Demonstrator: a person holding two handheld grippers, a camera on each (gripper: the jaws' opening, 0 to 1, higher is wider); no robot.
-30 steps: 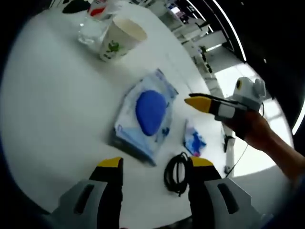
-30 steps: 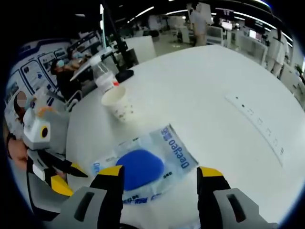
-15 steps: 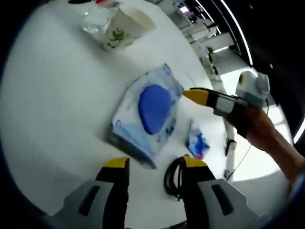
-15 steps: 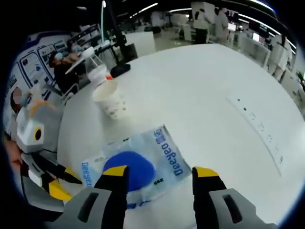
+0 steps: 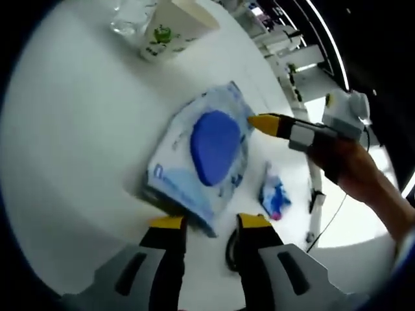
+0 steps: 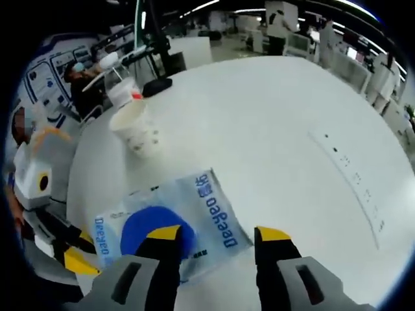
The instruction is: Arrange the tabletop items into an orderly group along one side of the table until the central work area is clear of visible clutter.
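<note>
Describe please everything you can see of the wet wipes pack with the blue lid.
The wet wipes pack is a soft, flat pouch of pale blue and white plastic film, slightly crumpled. A rounded dark blue lid, shut, sits in the middle of its top face. Blue "Deegeo" lettering runs along one side, seen in the right gripper view. It lies flat, lid up, on the white table. The right gripper has its yellow tip at the far edge; the left gripper is at the near edge. Contact cannot be told.

Desks (image 6: 295, 45), a standing person (image 6: 277, 23) and ceiling lights (image 6: 201, 6) fill the upper frame, with a seated person (image 6: 78, 81) at upper left.
</note>
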